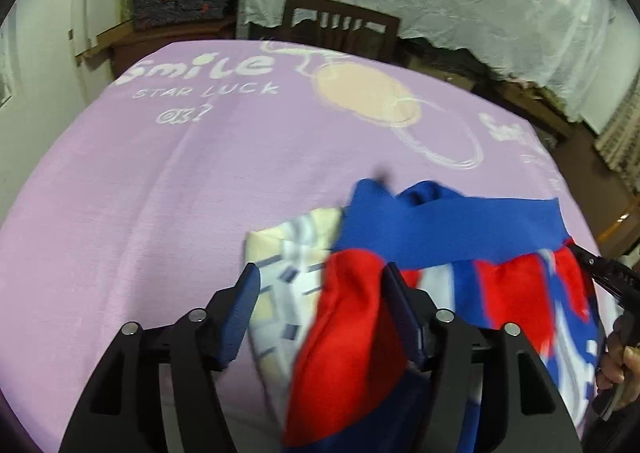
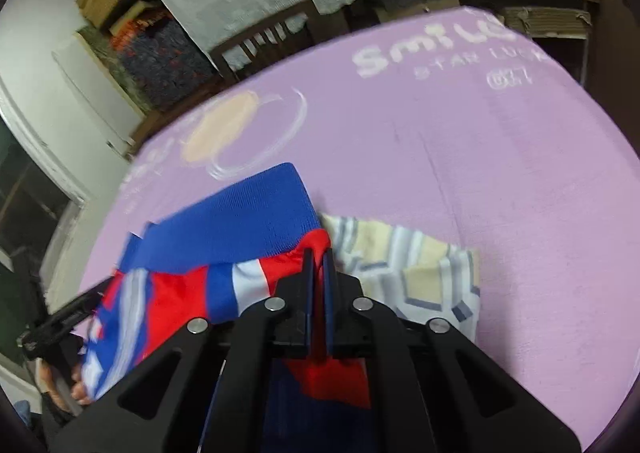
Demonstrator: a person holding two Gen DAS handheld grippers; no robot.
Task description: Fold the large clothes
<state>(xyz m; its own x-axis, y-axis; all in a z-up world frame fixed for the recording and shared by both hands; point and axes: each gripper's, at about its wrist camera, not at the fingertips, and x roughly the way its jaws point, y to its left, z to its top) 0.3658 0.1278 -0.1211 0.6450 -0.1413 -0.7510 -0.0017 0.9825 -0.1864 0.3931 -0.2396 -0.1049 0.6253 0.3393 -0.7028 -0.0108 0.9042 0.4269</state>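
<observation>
A red, blue and white garment with a blue ribbed band hangs bunched over the lilac blanket. My left gripper is open, its fingers spread wide with a red fold of the garment lying between them. In the right wrist view my right gripper is shut on the red edge of the garment just below the blue band. A folded pale checked cloth lies on the blanket under and beside the garment, also visible as the checked cloth right of my fingers.
The lilac blanket, printed "Smile STAR LUCK", covers the whole table. A dark wooden chair stands at the far edge before white draped sheets. The other gripper and a hand sit at the right edge.
</observation>
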